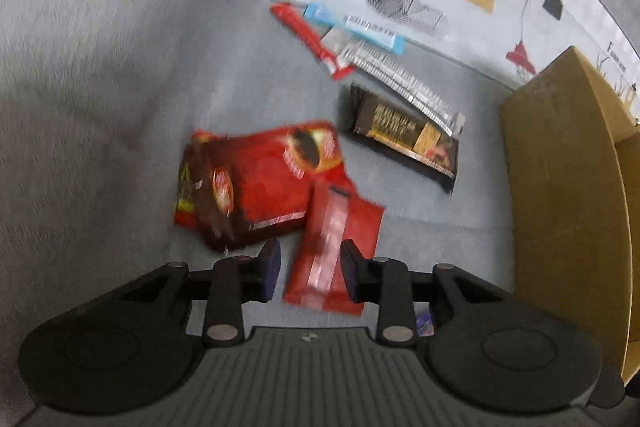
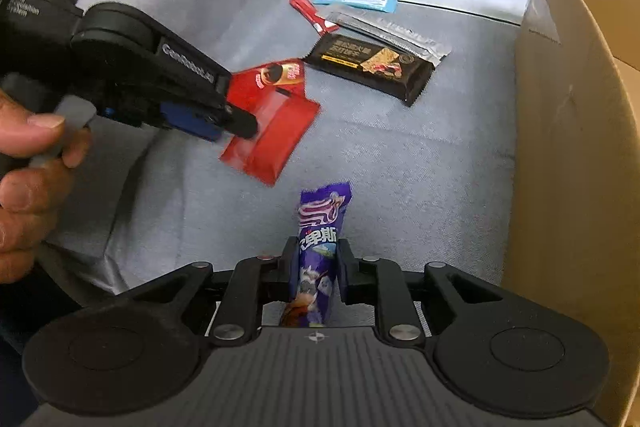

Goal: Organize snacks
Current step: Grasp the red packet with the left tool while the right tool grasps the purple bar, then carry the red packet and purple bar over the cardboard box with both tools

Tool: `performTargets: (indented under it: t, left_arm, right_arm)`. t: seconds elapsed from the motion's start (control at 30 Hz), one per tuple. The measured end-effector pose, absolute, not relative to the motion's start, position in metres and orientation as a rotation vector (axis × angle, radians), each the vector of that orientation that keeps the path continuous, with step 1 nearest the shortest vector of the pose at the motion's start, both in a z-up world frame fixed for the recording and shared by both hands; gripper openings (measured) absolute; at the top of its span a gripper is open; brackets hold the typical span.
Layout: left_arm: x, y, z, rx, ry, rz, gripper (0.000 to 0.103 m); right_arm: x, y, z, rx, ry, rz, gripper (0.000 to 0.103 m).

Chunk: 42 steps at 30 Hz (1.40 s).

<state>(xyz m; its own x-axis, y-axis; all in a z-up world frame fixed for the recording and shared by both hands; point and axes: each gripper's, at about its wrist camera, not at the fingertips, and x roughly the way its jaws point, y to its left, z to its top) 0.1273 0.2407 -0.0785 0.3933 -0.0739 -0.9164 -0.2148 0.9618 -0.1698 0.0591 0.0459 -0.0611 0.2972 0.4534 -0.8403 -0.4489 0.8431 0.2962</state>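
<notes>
Snacks gripped above the grey desk (image 2: 420, 155)

A purple snack bar (image 2: 318, 251) is clamped in the right tongs (image 2: 316, 263); the left tongs (image 1: 310, 269) stand part-open around a red packet (image 1: 332, 251).

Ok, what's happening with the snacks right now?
Right gripper shut on purple snack packet. Left gripper open around red packet. Cardboard box alongside, nothing blocking.

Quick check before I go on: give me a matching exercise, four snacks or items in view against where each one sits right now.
Things:
1. purple snack
2. red packet
3. black bar
4. cardboard box

Places:
A. at the right edge of the grey cloth
B. flat on the cloth, partly over a silver packet
C. clamped in the right gripper
D. between the left gripper's open jaws

Pairs: 1-C, 2-D, 3-B, 4-A
</notes>
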Motion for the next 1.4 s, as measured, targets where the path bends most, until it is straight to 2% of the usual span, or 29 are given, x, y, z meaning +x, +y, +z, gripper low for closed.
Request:
performTargets:
  t: [0.13, 0.3, 0.43, 0.6, 0.7, 0.73, 0.8, 0.87, 1.4]
  left_arm:
    - [0.13, 0.222, -0.087, -0.2, 1.201, 0.039, 0.055]
    - [0.136, 0.203, -0.102, -0.075, 1.256, 0.046, 0.06]
    - [0.14, 0.195, -0.108, -0.023, 1.255, 0.064, 0.062]
    - [0.142, 0.192, -0.11, -0.001, 1.249, 0.069, 0.062]
    - [0.142, 0.187, -0.11, 0.032, 1.24, 0.06, 0.056]
    - [0.142, 0.187, -0.109, 0.035, 1.235, 0.058, 0.052]
    - [0.141, 0.188, -0.107, 0.04, 1.226, 0.066, 0.049]
    - [0.141, 0.189, -0.104, 0.043, 1.212, 0.074, 0.049]
    - [0.124, 0.204, -0.057, -0.077, 1.02, 0.1, 0.048]
  right_arm:
    - [0.056, 0.048, -0.064, -0.008, 1.131, 0.603, 0.022]
    - [0.054, 0.049, -0.065, -0.031, 1.141, 0.608, 0.023]
    - [0.054, 0.055, -0.07, -0.075, 1.172, 0.611, 0.03]
    - [0.051, 0.057, -0.072, -0.115, 1.18, 0.608, 0.032]
    - [0.051, 0.057, -0.072, -0.13, 1.179, 0.606, 0.032]
    - [0.051, 0.057, -0.072, -0.136, 1.178, 0.607, 0.031]
    - [0.05, 0.059, -0.071, -0.152, 1.169, 0.608, 0.022]
    - [0.049, 0.061, -0.068, -0.153, 1.158, 0.61, 0.018]
    - [0.054, 0.048, -0.01, -0.045, 0.865, 0.541, 0.018]
